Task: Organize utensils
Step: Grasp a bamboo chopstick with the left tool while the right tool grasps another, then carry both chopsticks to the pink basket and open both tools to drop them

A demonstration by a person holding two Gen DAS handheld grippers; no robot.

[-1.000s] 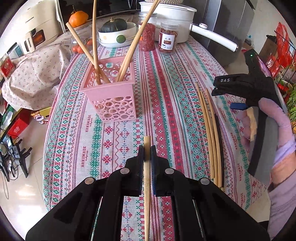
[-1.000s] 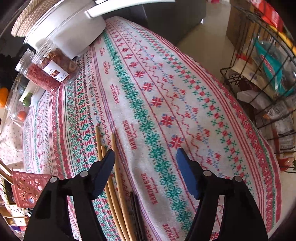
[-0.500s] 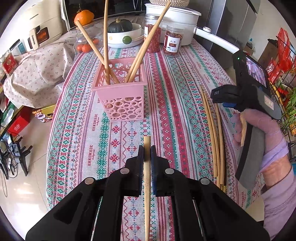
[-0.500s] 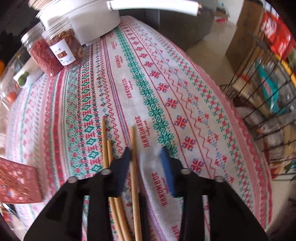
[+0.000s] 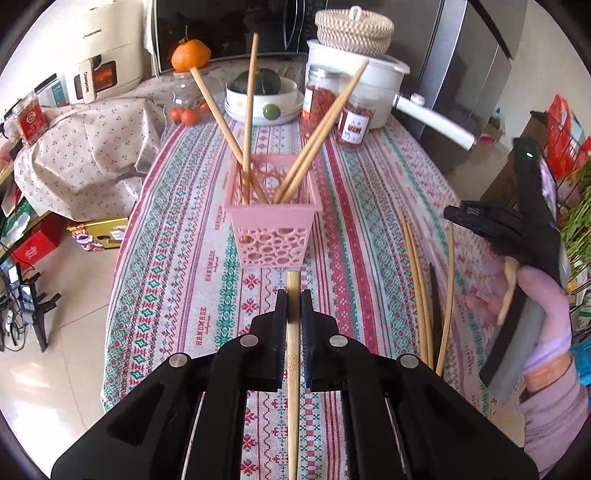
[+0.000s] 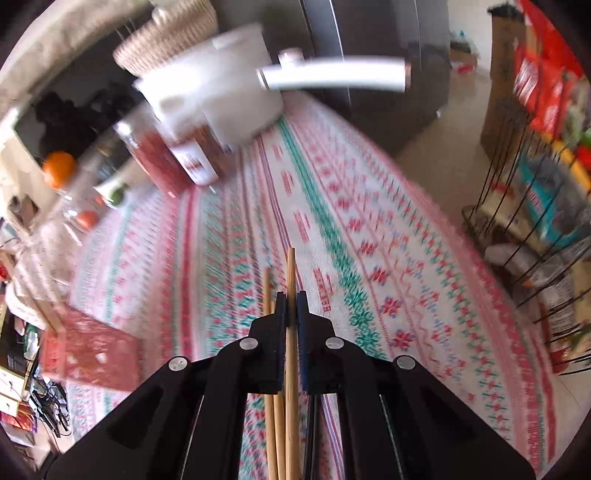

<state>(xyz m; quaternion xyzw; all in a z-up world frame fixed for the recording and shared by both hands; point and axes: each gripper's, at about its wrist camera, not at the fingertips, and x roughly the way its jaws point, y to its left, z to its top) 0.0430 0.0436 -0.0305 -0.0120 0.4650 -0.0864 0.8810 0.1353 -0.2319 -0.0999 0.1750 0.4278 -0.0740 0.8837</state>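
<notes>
Gripping a single bamboo chopstick (image 5: pixel 293 354) between closed jaws, the left gripper (image 5: pixel 293 306) points down the patterned tablecloth (image 5: pixel 177 266) toward a pink perforated holder (image 5: pixel 272 236), which stands upright just beyond the chopstick's tip. Four chopsticks (image 5: pixel 248 110) already lean inside that holder, fanning out above its rim. Behind it sit a bowl with a dark squash (image 5: pixel 258 83), two jars of red contents (image 5: pixel 319 99) and a white pot (image 5: pixel 369 85) topped by a woven lid (image 5: pixel 354 31).

Further right, loose chopsticks (image 5: pixel 417 280) and one dark utensil lie side by side on the cloth near the table's edge. Beside them a gloved hand (image 5: pixel 532 314) holds the right gripper (image 6: pixel 291 310), seen from the side in the left wrist view.

From the right wrist view, blurred by motion, that gripper's jaws have just been closing and now clamp a second chopstick (image 6: pixel 291 362), its tip jutting forward past the pads. Two more light chopsticks (image 6: pixel 271 387) lie just left of it on the cloth, and the pink holder appears well off at the left edge.
</notes>
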